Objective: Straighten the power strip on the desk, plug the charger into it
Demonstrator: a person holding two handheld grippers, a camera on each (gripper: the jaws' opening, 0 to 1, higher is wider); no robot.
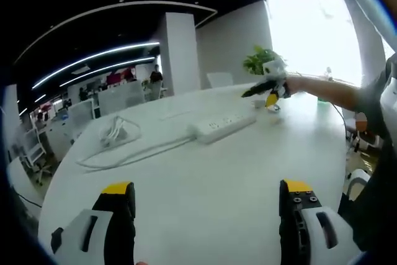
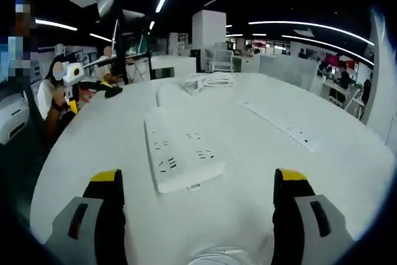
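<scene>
An open office with strip lights on a dark ceiling surrounds a broad, smooth white surface [image 1: 205, 184]. In the left gripper view, the left tool [image 1: 208, 200] hovers over the near edge with its yellow-tipped black jaws spread wide and nothing between them. The white power strip [image 1: 224, 125] lies well ahead of it toward the middle of the surface, a long rounded bar set at a slant, its white cable [image 1: 133, 153] looping off toward the left edge, where a coiled white charger [image 1: 118, 130] rests. Beyond the strip's far end the right tool [image 1: 268, 89] reaches in over the surface, held by a person's arm [image 1: 325, 91], with a green plant [image 1: 260, 60] behind it near a bright window; whether that tool is spread cannot be told from here. In the right gripper view, the right tool [image 2: 198, 200] has its jaws spread wide and bare, and the power strip [image 2: 180, 153] lies just ahead between them, socket holes facing up. A second flat strip [image 2: 282, 125] lies toward the right edge, the charger [image 2: 208, 80] at the far edge, and the left tool [image 2: 93, 85] is seen at the far left edge.
</scene>
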